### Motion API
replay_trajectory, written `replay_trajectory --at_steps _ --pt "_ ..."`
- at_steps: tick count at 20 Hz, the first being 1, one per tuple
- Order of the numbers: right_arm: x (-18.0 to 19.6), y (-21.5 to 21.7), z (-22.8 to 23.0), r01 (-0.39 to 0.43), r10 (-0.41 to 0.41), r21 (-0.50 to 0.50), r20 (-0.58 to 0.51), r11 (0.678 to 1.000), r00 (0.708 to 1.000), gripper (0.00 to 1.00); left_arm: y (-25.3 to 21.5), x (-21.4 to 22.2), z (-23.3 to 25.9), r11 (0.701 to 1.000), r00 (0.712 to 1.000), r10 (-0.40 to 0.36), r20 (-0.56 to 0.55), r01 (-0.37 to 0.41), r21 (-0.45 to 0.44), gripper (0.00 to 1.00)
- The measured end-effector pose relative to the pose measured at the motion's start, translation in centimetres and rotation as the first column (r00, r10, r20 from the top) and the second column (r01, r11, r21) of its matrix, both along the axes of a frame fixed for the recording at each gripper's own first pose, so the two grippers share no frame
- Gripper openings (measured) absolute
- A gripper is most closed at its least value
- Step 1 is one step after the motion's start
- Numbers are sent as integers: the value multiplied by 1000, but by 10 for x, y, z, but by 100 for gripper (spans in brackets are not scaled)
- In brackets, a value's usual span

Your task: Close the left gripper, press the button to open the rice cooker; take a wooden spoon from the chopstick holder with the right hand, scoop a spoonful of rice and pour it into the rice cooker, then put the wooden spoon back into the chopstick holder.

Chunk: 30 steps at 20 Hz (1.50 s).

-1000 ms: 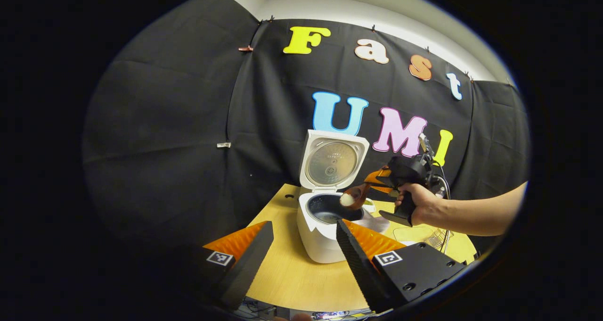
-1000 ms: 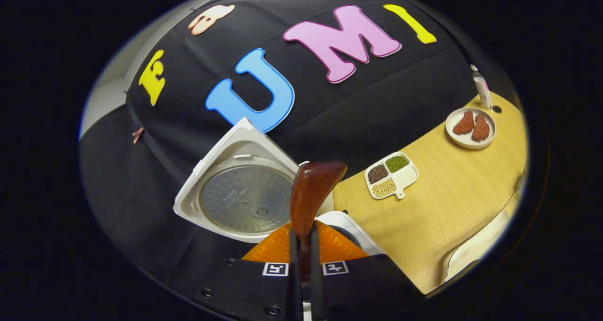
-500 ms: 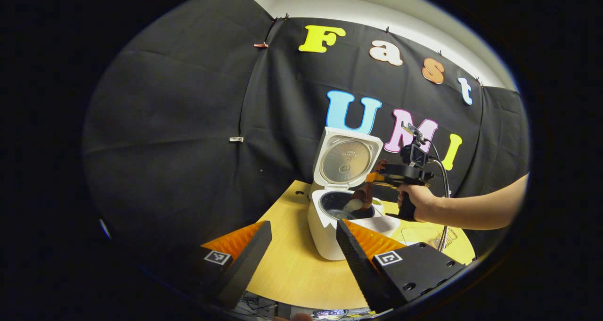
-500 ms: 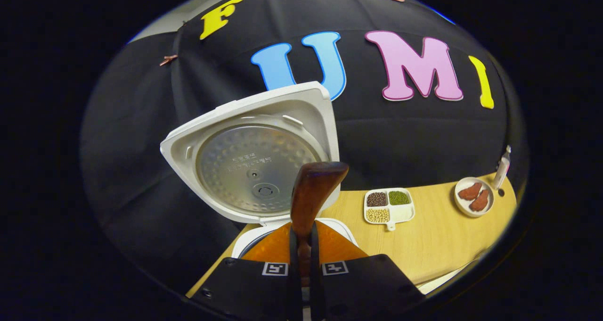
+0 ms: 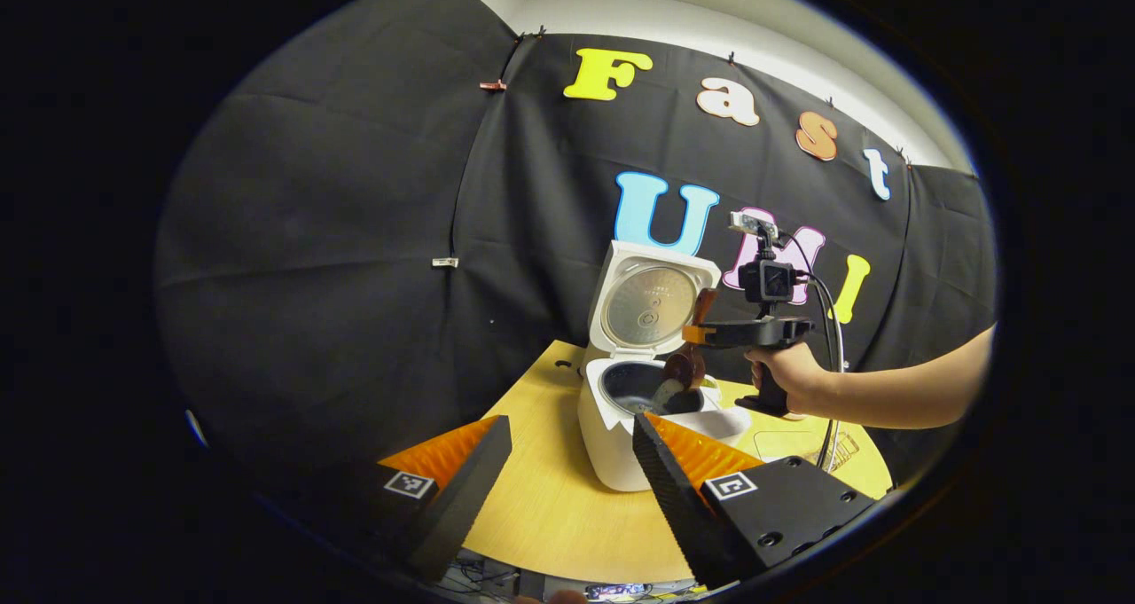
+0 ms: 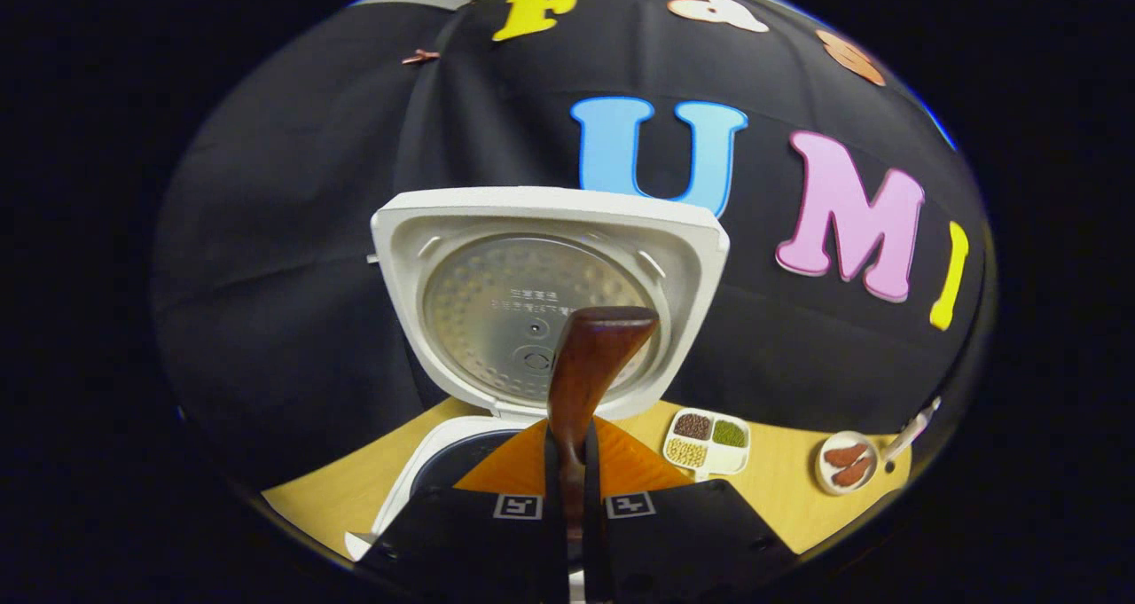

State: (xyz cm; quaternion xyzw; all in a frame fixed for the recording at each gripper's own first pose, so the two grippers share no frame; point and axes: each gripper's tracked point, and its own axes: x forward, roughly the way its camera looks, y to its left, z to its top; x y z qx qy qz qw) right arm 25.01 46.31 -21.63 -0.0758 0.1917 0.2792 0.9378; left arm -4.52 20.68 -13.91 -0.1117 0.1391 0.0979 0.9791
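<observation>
Both fingers of the right gripper (image 6: 567,462) were seen pressed on the handle of the spoon (image 6: 585,364), which stood up between them in the right gripper view. In the left gripper view the same gripper (image 5: 696,332) was seen farther off, held level by a hand (image 5: 789,375) above the cooker (image 5: 634,427), with the spoon (image 5: 684,369) hanging nearly upright, handle up and bowl down inside the pot's mouth. A pale clump, likely rice, was seen at the bowl's lower edge, though it was too small to be made out surely. The cooker's lid (image 5: 652,298) was stood open and upright behind the pot, its metal inner plate faced toward the cameras; in the right gripper view the lid (image 6: 550,294) rose just behind the spoon handle, and part of the dark pot (image 6: 448,471) was seen below it. The left gripper (image 5: 567,462) was held low and near the table's (image 5: 550,506) front edge, well apart from the cooker, its fingers spread wide with nothing between them. On the table (image 6: 355,498) beyond the cooker, a divided dish (image 6: 707,440) of beans and a small plate (image 6: 847,464) of reddish pieces were seen, well apart from each other. The chopstick holder could not be told apart with certainty.
</observation>
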Motion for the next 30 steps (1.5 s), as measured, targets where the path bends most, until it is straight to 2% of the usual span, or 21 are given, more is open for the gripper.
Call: replay_trajectory --at_steps 2,5,7,9,12,14,16,18,21,24,26,27,30 --pt "-6 10 7 -76 82 -85 74 993 994 11 0 0 0 1000 1000 1 -1 -1 -3 95" --pt "-23 32 19 -177 205 -177 152 968 967 11 0 1 -2 1000 1000 3 -2 -3 -6 95" --pt "-33 46 23 -236 284 -238 194 942 939 11 -1 0 -2 1000 1000 3 -2 -3 -8 95" --pt "-46 58 28 -295 377 -318 236 901 896 11 0 0 0 1000 1000 6 2 -6 -10 95" --pt "-55 61 29 -336 476 -426 281 840 833 11 1 1 1 1000 1000 15 12 -15 -25 95" --pt "-53 58 24 -330 485 -454 281 827 828 11 0 2 1 1000 1000 17 15 -16 -27 95" --pt "-48 58 23 -316 462 -443 273 839 844 11 -2 3 3 1000 1000 14 19 -13 -20 95" --pt "-44 56 23 -296 408 -381 255 876 877 11 -2 3 4 1000 1000 13 18 -13 -11 95" --pt "-35 45 27 -247 291 -228 184 942 939 11 -4 3 0 1000 1000 12 8 -12 -14 95" --pt "-24 25 24 -162 168 -72 76 984 983 11 -11 3 0 1000 1000 7 7 -6 -16 95" --pt "-20 14 24 -75 79 88 -38 993 996 11 -15 4 0 1000 1000 -1 4 1 -9 95" --pt "-19 10 25 -42 53 135 -73 990 996 11 -17 4 1 1000 1000 -3 3 3 -7 95" --pt "-8 -14 29 81 -28 277 -188 958 982 11 -23 3 3 1000 1000 -6 3 6 -13 95"
